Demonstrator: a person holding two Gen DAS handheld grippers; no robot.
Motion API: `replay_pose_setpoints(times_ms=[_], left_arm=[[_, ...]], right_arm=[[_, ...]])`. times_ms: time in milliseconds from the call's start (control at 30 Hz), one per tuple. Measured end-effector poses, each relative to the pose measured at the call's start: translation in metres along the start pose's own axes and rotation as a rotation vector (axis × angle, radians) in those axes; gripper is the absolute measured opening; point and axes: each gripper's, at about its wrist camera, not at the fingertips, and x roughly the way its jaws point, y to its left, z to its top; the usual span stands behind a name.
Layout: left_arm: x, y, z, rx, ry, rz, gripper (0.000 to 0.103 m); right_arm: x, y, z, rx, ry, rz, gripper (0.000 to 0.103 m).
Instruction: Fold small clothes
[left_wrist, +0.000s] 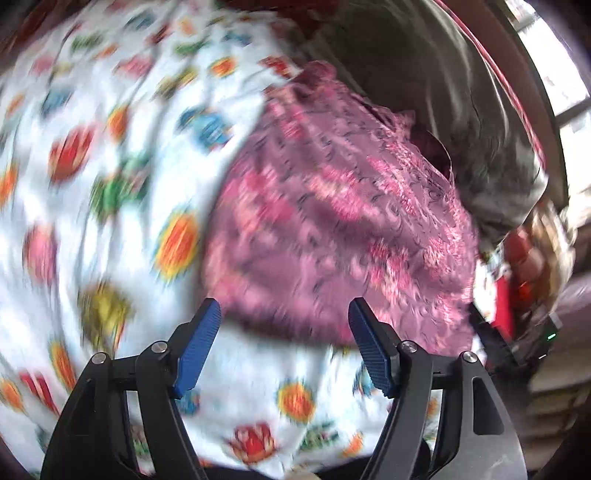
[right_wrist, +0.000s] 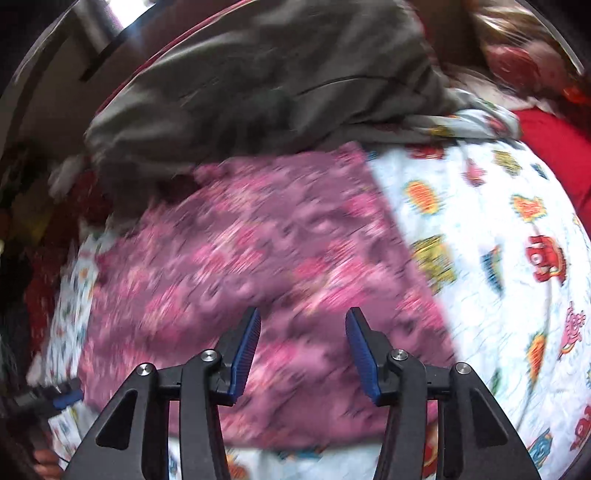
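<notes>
A small pink patterned garment (left_wrist: 332, 206) lies flat on a white bedsheet with bright cartoon prints (left_wrist: 110, 147). In the left wrist view my left gripper (left_wrist: 284, 314) hovers at the garment's near edge, its blue pads (left_wrist: 199, 347) wide apart with nothing between them. In the right wrist view the same pink garment (right_wrist: 258, 251) spreads below my right gripper (right_wrist: 303, 325), whose jaws stand apart over the cloth without pinching it. The left gripper's tip (right_wrist: 55, 400) shows at the lower left of that view. Both pictures are blurred by motion.
A grey blanket or garment (right_wrist: 258, 81) is bunched along the far side of the bed. Red fabric (right_wrist: 554, 155) lies at the right. Cluttered items (left_wrist: 524, 266) sit beyond the bed edge; the printed sheet (right_wrist: 498, 258) continues to the right.
</notes>
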Motion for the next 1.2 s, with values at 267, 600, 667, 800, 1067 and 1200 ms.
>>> replay_pose_setpoints(times_ms=[267, 600, 667, 800, 1067, 1200], left_arm=[[0.018, 0.035, -0.011, -0.151, 0.042, -0.078, 0.071], [0.027, 0.047, 0.013, -0.304, -0.002, -0.225, 0.071], [0.028, 0.049, 0.013, -0.323, -0.002, -0.243, 0.072], [0.026, 0.054, 0.013, -0.359, -0.008, -0.293, 0.072], [0.025, 0.048, 0.005, -0.379, 0.013, -0.430, 0.071], [0.034, 0.046, 0.009, -0.392, 0.018, -0.446, 0.071]], right_arm=[[0.013, 0.071, -0.030, -0.181, 0.071, 0.062, 0.050], [0.022, 0.121, -0.012, -0.282, 0.061, 0.078, 0.050], [0.025, 0.128, -0.010, -0.294, 0.061, 0.081, 0.050], [0.033, 0.141, -0.008, -0.321, 0.071, 0.087, 0.050], [0.049, 0.162, 0.001, -0.346, 0.092, 0.104, 0.050], [0.052, 0.165, 0.004, -0.347, 0.101, 0.112, 0.050]])
